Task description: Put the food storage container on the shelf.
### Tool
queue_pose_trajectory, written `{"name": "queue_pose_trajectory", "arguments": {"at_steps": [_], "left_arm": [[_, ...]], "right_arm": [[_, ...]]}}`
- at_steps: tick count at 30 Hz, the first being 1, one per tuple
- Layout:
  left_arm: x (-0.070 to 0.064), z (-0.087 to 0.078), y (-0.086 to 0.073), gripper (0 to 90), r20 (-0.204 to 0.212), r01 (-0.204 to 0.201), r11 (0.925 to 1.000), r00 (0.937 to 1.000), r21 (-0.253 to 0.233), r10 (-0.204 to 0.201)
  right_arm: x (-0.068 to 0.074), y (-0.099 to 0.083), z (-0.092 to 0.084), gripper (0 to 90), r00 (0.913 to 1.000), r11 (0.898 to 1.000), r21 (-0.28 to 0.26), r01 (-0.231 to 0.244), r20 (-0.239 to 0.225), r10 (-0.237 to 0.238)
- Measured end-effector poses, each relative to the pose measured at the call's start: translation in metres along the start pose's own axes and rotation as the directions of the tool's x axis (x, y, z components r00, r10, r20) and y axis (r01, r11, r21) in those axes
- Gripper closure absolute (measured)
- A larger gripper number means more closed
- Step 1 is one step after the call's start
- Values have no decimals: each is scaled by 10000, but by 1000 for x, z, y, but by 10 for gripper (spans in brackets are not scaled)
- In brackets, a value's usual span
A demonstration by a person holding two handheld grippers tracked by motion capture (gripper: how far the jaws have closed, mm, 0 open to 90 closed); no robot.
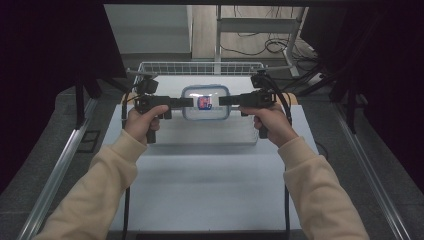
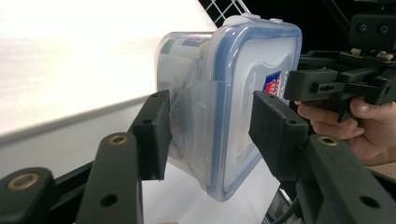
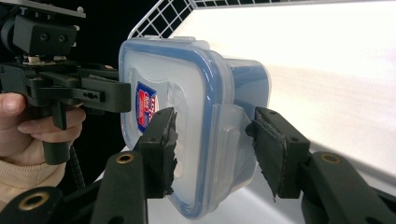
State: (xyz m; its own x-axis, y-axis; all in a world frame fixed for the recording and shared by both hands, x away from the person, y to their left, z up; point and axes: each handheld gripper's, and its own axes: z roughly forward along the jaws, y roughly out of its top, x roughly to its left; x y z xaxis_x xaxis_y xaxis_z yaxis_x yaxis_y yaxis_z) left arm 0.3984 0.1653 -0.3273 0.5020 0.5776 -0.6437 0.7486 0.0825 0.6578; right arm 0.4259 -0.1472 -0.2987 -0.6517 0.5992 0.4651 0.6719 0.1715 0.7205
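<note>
A clear plastic container [image 1: 193, 112] with a blue-rimmed lid and a red-and-blue sticker [image 1: 204, 102] is held off the white table [image 1: 210, 175] between both grippers. My left gripper [image 1: 189, 102] clamps its left edge; in the left gripper view my left gripper [image 2: 212, 130] has one pad under the base at the side latch and the other on the lid. My right gripper [image 1: 222, 100] clamps the opposite edge the same way, as the right gripper view of the right gripper [image 3: 217, 144] shows. Contents inside the container [image 2: 187, 60] are blurred.
A white wire basket [image 1: 200, 67] stands at the table's far edge behind the container. Metal rails [image 1: 65, 160] run along both sides of the table. Cables trail from each gripper toward the person. A desk frame and loose cables [image 1: 270, 47] lie on the floor beyond.
</note>
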Motion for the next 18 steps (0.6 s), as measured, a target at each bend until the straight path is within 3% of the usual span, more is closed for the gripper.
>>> {"name": "queue_pose_trajectory", "arguments": {"at_steps": [5, 12, 18], "left_arm": [[3, 1, 10, 493, 35, 18, 10000, 10000, -4, -18], [9, 2, 26, 493, -115, 147, 9999, 9998, -43, -147], [24, 11, 46, 494, -214, 256, 9991, 9995, 329, -249]], "right_arm": [[-4, 13, 3, 502, 9998, 9998, -60, 187, -46, -188], [-9, 27, 10, 499, 10000, 10000, -67, -1, -79, 0], [-23, 45, 22, 489, 9996, 9996, 80, -268, 5, 268]]}}
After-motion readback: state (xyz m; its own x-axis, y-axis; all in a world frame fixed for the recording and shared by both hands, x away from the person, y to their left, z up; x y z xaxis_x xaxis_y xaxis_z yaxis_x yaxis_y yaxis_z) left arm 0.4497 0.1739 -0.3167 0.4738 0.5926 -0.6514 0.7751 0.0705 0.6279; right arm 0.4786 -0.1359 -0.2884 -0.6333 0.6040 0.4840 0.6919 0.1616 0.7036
